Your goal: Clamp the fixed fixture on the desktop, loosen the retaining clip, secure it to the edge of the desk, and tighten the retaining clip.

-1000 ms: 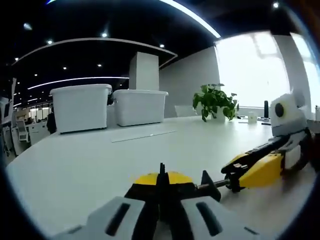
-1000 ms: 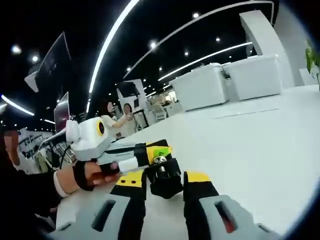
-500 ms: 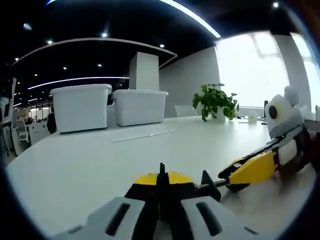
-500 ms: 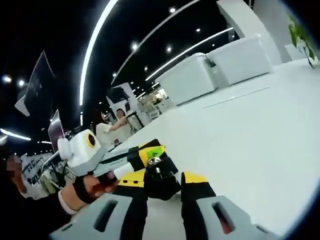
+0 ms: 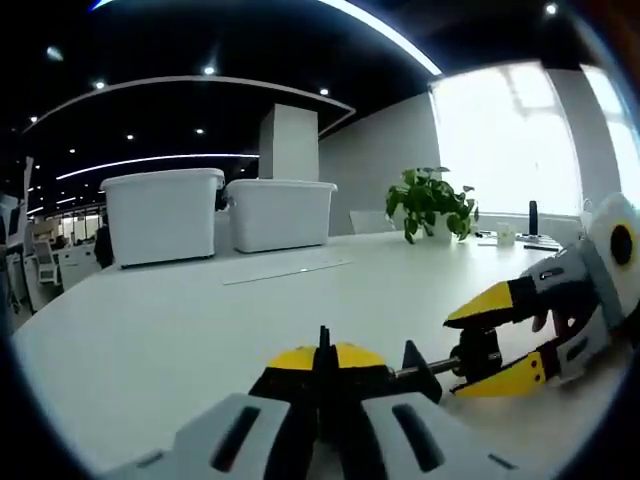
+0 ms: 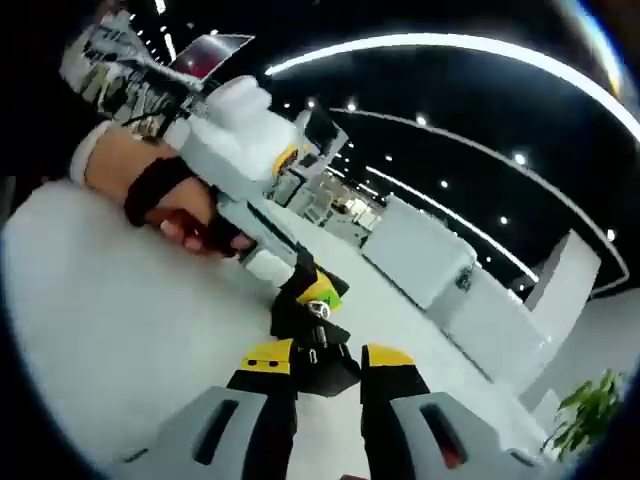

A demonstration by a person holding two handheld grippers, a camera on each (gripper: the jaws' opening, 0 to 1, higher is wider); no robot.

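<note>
Now your left gripper (image 5: pixel 322 372) pinches the clamp (image 5: pixel 345 372) on the desk (image 5: pixel 200 320), while your right gripper (image 6: pixel 315 362) grips its knob (image 6: pixel 322 368).

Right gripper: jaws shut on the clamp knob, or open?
Shut on it: the right gripper has both jaws pressed against the black knob of the clamp.

Left tongs (image 5: pixel 322 385) shut — right tongs (image 6: pixel 315 362) clamped, rolled sideways

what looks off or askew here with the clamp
Nothing stands out. The clamp lies on the white desk, with the left tool shut on its body and the right tool closed on its screw knob.
</note>
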